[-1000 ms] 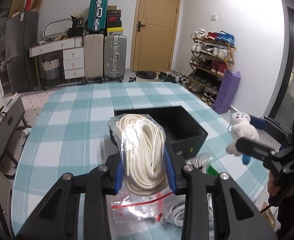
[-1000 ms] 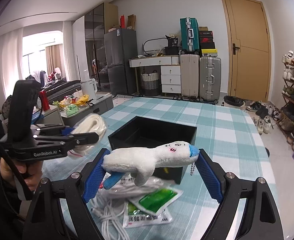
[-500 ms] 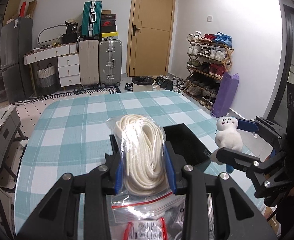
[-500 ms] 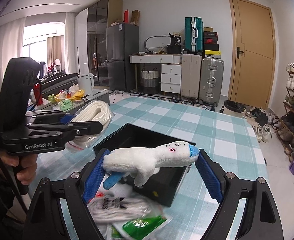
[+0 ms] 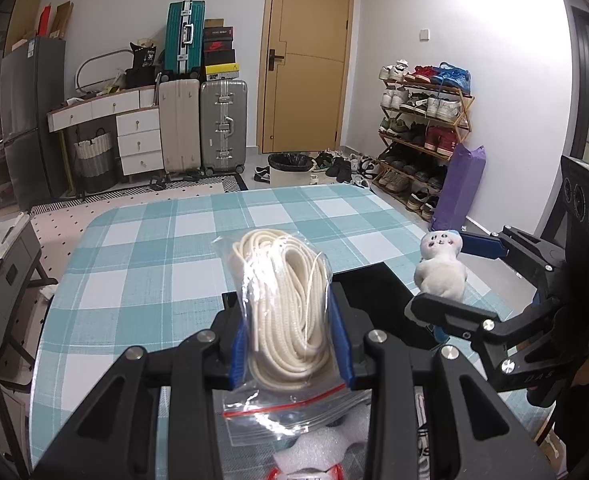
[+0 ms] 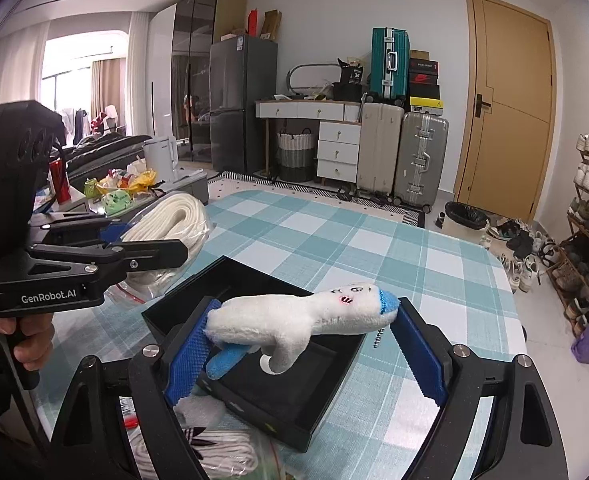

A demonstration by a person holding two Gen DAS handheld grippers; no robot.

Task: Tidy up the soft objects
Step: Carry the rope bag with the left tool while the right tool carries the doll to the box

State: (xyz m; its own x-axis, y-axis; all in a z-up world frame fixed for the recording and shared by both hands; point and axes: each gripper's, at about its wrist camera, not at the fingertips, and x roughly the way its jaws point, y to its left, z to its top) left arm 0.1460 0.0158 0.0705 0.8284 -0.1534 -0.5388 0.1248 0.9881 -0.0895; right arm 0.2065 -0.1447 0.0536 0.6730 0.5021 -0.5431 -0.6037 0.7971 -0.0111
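My left gripper (image 5: 290,344) is shut on a clear zip bag of coiled white rope (image 5: 286,312) and holds it above the near edge of the open black box (image 5: 378,292). The bag also shows in the right wrist view (image 6: 166,228), left of the box (image 6: 230,280). My right gripper (image 6: 302,344) is shut on a white plush toy with a blue tip (image 6: 294,316), held lying sideways over the box. The toy shows at the right of the left wrist view (image 5: 440,272).
The box sits on a table with a teal checked cloth (image 5: 182,264). More bagged soft items lie at the near edge (image 6: 214,452), and a white foam piece (image 5: 314,452). Suitcases, drawers, a shoe rack and a door stand beyond the table.
Both grippers have risen and drawn back with their loads. The box now sits lower and nearer in both views. The loose bags have slipped toward the bottom edge.
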